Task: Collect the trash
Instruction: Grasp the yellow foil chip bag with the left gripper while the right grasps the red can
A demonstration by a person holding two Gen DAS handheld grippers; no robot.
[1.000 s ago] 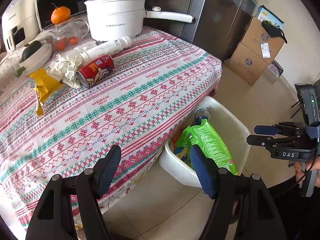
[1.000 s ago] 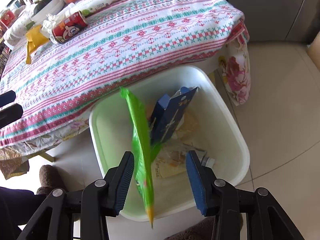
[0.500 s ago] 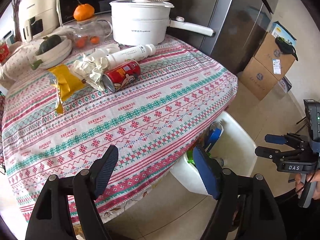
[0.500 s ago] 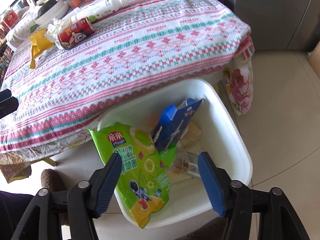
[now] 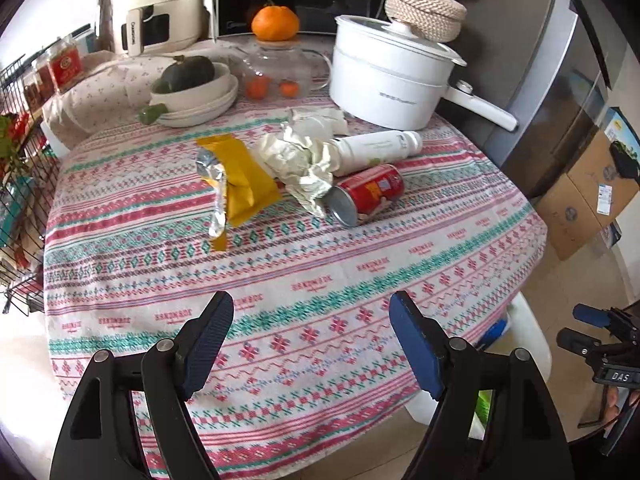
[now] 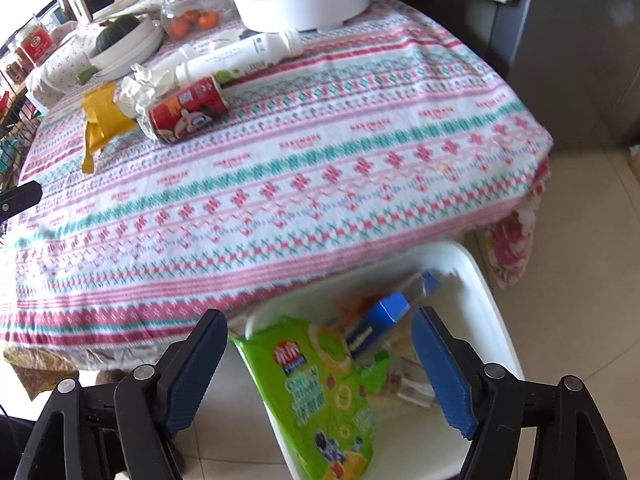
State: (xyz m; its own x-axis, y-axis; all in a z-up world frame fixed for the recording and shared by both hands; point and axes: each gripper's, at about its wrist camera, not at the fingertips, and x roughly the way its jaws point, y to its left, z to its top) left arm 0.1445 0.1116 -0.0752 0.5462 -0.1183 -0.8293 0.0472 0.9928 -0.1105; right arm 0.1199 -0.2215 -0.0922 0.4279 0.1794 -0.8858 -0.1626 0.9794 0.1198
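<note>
While the green snack bag (image 6: pixel 324 392) and a blue box (image 6: pixel 384 316) already lie in the white bin (image 6: pixel 496 320), each hand-held gripper (image 5: pixel 310 340) (image 6: pixel 320 364) gapes wide and empty, leaving can (image 5: pixel 368 194), bottle (image 5: pixel 376 148), crumpled paper (image 5: pixel 296 156) and yellow wrapper (image 5: pixel 244 176) on the far bench (image 5: pixel 320 280).

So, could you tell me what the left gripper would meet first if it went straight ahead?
Probably the tablecloth itself, since the open left gripper looks slightly downward; skimming above it, the red can comes first. Depth is uncertain.
</note>
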